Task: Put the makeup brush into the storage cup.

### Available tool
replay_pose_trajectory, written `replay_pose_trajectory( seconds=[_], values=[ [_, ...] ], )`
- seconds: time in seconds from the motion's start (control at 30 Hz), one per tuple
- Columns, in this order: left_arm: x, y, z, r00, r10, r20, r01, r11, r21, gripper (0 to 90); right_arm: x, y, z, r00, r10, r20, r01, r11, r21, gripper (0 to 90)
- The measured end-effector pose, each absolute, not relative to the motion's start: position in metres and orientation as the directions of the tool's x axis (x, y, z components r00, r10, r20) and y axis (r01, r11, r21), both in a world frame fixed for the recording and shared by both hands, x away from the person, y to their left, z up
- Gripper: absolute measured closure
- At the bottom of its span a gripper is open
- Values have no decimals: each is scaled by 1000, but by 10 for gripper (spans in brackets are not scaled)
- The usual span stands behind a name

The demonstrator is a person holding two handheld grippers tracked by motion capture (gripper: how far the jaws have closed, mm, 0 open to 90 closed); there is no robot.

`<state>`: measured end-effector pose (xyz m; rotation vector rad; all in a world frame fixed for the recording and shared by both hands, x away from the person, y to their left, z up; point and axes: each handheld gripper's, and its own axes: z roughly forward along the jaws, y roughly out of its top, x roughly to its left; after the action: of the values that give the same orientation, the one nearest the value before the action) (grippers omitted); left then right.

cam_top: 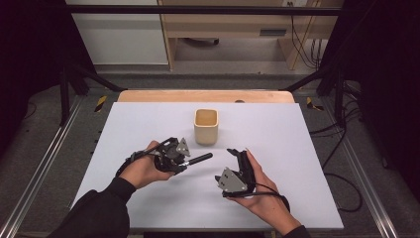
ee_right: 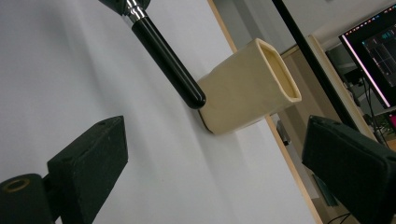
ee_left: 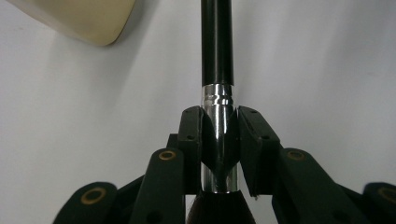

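The left gripper (cam_top: pixel 185 159), held in the person's left hand (cam_top: pixel 143 171), is clamped on a slim tool with a silver metal ferrule and a glossy black cylindrical handle (cam_top: pixel 198 159). In the left gripper view the two black pads are seen pressed against the chrome ferrule (ee_left: pixel 217 135) from both sides, with the black handle running straight out toward twelve o'clock. In the high view the tool is held roughly level above the pale grey table top (cam_top: pixel 277 134), its rounded free end pointing toward three o'clock.

The right gripper (cam_top: pixel 236 156), at about four o'clock of the tool's tip and just apart from it, is held in the right hand (cam_top: pixel 260 191) with its jaws spread wide and nothing between them.

A cream, square-mouthed ceramic cup (cam_top: pixel 206 126) stands upright on the table at twelve o'clock of the tool's tip, near it; whether they touch cannot be told. In the right gripper view the black handle end (ee_right: pixel 173 70) is seen just beside the cup's lower wall (ee_right: pixel 243 88).
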<state>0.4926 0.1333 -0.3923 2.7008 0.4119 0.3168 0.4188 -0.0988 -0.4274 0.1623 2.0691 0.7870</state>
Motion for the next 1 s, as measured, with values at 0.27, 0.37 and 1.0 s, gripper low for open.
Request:
replay_pose_trajectory(
  seconds=[0.27, 0.37, 1.0],
  values=[
    [492, 132, -391, 932, 324, 160, 236, -881, 410, 714, 419, -92, -429, -593, 351, -725, -196, 810, 553, 88],
    [491, 132, -391, 933, 324, 159, 236, -881, 410, 714, 419, -90, -429, -586, 336, -738, -208, 817, 537, 102],
    [490, 131, -384, 933, 320, 162, 232, -883, 408, 714, 419, -77, -428, -565, 258, -784, -256, 848, 464, 159]
  ],
)
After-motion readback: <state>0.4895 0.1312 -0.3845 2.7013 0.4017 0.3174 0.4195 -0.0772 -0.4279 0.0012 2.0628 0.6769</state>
